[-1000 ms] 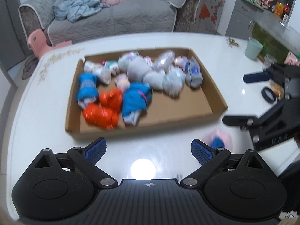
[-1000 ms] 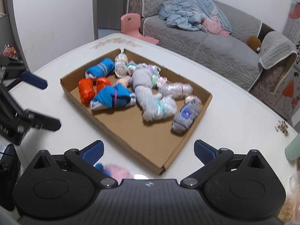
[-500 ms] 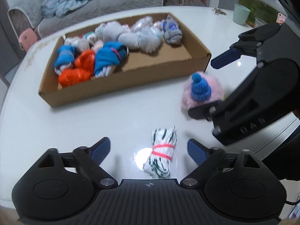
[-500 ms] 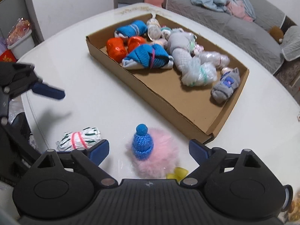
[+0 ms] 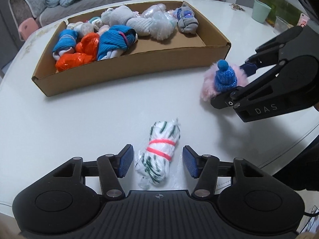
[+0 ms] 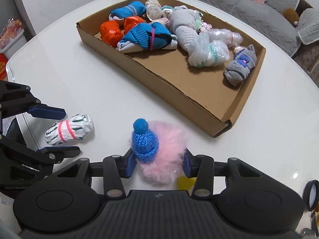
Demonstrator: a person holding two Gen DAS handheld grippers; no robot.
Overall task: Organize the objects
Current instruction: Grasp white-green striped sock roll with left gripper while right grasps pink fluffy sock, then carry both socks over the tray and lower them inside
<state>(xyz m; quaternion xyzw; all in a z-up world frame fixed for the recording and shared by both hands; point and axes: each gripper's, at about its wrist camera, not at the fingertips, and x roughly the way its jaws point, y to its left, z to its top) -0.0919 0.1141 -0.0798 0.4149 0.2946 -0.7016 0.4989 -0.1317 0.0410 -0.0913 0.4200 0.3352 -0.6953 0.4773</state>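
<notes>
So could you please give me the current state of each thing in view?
Left gripper: jaws just closing, gaps remain either side of the bundle.
Right gripper: jaws just closed, pressing the pom-pom.
Bundle: lying on table, banded.
Pom-pom: on table, gripped.
Box: open, holding rolled socks.

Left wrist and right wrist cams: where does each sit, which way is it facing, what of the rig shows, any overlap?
Left wrist: on the left gripper, looking steeply down at the white-and-green bundle between its closing pads; right gripper at right.
Right wrist: on the right gripper, looking down at the pink pompom, pads pressing its fur; left gripper at left.
Shared: both items, cardboard tray, white table.
</notes>
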